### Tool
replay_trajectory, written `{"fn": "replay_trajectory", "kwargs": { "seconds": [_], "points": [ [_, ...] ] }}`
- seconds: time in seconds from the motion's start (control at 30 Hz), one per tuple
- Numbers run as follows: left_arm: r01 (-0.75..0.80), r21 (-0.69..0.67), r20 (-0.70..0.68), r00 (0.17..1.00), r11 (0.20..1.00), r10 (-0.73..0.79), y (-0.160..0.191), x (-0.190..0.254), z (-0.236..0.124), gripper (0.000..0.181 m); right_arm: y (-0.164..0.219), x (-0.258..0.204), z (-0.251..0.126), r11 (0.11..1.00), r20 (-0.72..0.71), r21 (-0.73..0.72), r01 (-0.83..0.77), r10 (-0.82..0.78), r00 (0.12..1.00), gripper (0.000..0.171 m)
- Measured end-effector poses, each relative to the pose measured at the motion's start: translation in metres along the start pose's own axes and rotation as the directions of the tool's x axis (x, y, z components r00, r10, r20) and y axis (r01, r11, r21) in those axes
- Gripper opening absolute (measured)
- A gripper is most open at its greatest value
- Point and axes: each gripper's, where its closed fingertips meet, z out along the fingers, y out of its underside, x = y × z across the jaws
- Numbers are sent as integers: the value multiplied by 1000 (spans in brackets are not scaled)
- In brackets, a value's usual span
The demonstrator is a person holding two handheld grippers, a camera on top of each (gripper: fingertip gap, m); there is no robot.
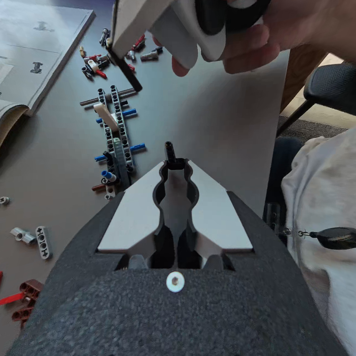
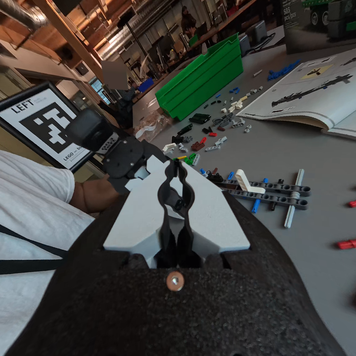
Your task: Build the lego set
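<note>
My left gripper (image 1: 176, 163) is shut on a small black connector (image 1: 169, 151) that sticks out past its tips, just right of the build. The build (image 1: 115, 131) is two long grey beams with blue pins and a white angled beam, lying flat on the grey table. My right gripper (image 2: 175, 167) is shut on a long black axle (image 1: 125, 67), held above the build's far end. In the right wrist view the build (image 2: 269, 190) lies to the right. The black connector (image 2: 179, 204) shows through the gap between my right fingers.
An open instruction booklet (image 1: 38, 48) lies at the left, with loose pins (image 1: 115, 55) beside it. Grey pieces (image 1: 32, 237) and brown pieces (image 1: 27, 300) lie near. A green bin (image 2: 200, 81), scattered parts (image 2: 212, 131) and the set's box (image 2: 317, 25) stand farther off. The table edge (image 1: 283, 115) is at the right. My hands' fingertips stand some 9 cm from each other.
</note>
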Motion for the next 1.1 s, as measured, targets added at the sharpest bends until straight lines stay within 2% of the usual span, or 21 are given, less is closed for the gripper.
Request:
{"fn": "replay_trajectory", "kwargs": {
  "seconds": [0.07,0.2,0.27,0.3,0.37,0.43,0.53,0.77,0.83,0.93,1.0,1.07,1.1],
  "points": [
    [39,-18,2,999,999,-39,2,-4,2,15,0,-3,3,999,29,10,-44,44,999,0],
    [79,-30,-49,996,996,-81,4,-1,2,16,12,3,8,998,-12,-34,-53,53,999,0],
    [84,-29,-37,996,996,-85,5,-3,0,29,14,3,10,997,-16,-35,-66,65,998,0],
    [89,-14,-5,996,996,-89,3,-9,-2,36,13,3,10,996,-19,-24,-80,80,997,1],
    [101,83,37,994,991,-105,-12,-17,-13,36,10,-1,12,992,7,9,-127,127,992,0],
    [88,215,62,993,973,-104,-33,-22,-28,31,7,-7,16,982,48,44,-181,179,983,0],
    [21,309,156,985,951,-72,-50,-29,-44,21,1,-12,19,961,109,90,-263,253,961,0],
    [-55,341,187,982,938,-10,-56,-25,-53,3,3,-16,20,947,172,82,-311,294,940,1],
    [-65,349,161,987,935,8,-55,-23,-57,2,6,-20,18,960,199,47,-275,261,945,1],
    [-38,355,-6,999,934,43,-54,-6,-64,2,18,-35,13,989,278,-57,-138,149,949,0],
    [-60,322,-58,995,945,83,-47,-1,-66,2,35,-34,13,984,250,-178,10,35,968,0],
    [-94,271,-77,990,958,119,-39,0,-66,2,48,-29,14,943,210,-268,196,-142,967,2],
    [-116,229,-75,988,966,136,-34,-1,-65,2,50,-31,14,921,221,-293,258,-197,955,15]
  ]
}}
